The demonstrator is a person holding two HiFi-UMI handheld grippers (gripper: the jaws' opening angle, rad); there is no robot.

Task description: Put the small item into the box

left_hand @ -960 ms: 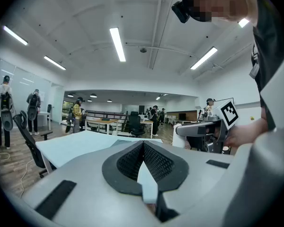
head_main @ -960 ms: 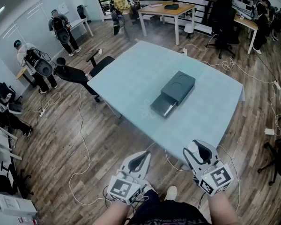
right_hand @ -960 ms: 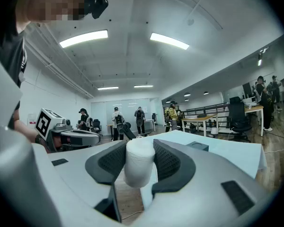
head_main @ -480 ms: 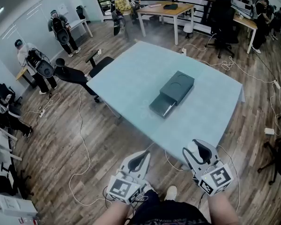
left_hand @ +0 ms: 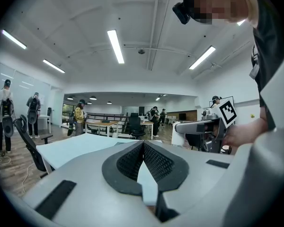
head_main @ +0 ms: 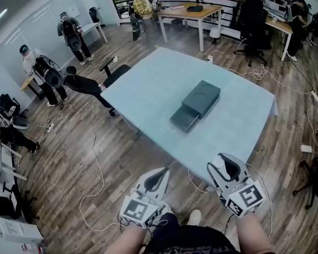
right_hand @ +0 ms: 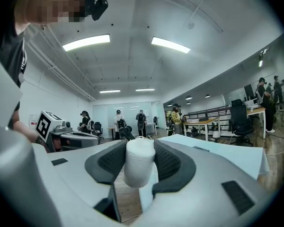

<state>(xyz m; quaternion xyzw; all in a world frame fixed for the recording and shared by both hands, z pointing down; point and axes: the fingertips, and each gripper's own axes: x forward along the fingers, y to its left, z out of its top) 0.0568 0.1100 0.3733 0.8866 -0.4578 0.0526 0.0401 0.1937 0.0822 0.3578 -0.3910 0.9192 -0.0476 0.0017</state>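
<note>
A dark grey box [head_main: 200, 100] lies in the middle of the pale blue table [head_main: 143, 86], its drawer [head_main: 183, 119] slid out toward me. My right gripper [head_main: 226, 168] hovers off the table's near edge, low and to the right. It is shut on a small white cylindrical item [right_hand: 139, 163], which stands upright between the black pads [right_hand: 166, 161] in the right gripper view. My left gripper [head_main: 157, 179] is held beside it at the lower left, also short of the table. In the left gripper view its fingertips [left_hand: 143, 145] meet with nothing between them.
A black office chair [head_main: 87, 82] stands at the table's left corner. Cables [head_main: 95, 163] trail over the wooden floor around the table. Several people with gear [head_main: 45, 70] stand at the far left, and wooden desks [head_main: 188, 10] line the back.
The head view has shifted slightly. Both grippers stay in the same place below the table's near edge, and the right one still holds the white item.
</note>
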